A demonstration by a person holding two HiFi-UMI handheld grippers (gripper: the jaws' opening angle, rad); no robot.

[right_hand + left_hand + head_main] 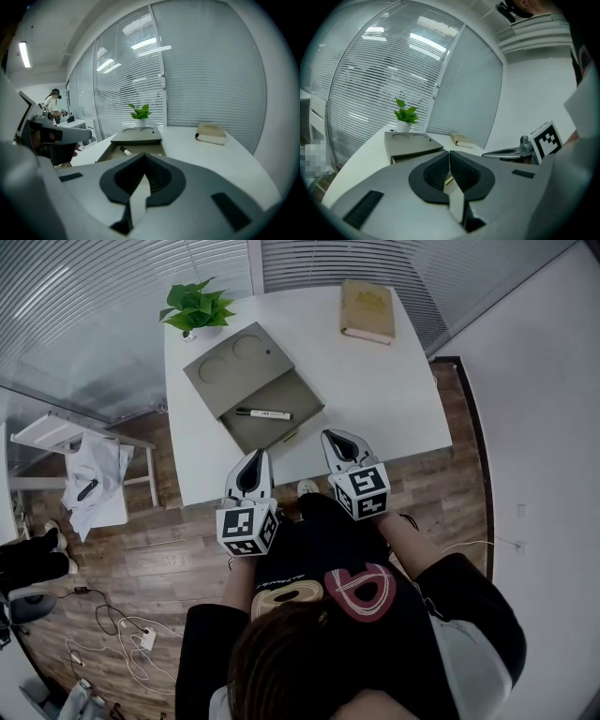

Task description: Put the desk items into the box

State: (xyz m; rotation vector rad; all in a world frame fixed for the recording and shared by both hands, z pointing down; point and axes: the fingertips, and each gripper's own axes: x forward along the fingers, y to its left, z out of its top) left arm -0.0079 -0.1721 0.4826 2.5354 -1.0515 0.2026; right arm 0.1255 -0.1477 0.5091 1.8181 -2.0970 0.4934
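Note:
On the white desk (394, 399) stands a grey-green box (292, 393), its lid (234, 362) with two round dents pushed back so the tray shows. A white marker pen (262, 413) lies in the tray, also in the right gripper view as the pen (125, 150). A small yellow item (289, 438) sits at the tray's near edge. A tan book (367, 310) lies at the far right. My left gripper (253, 457) and right gripper (335, 437) hover at the desk's near edge, both shut and empty. Their jaws meet in the left gripper (449, 157) and right gripper (144, 159) views.
A potted plant (195, 307) stands at the desk's far left corner behind the box. A low white side table with cloth (84, 474) stands on the wooden floor at the left, with cables (122, 634) near it. Blinds run behind the desk.

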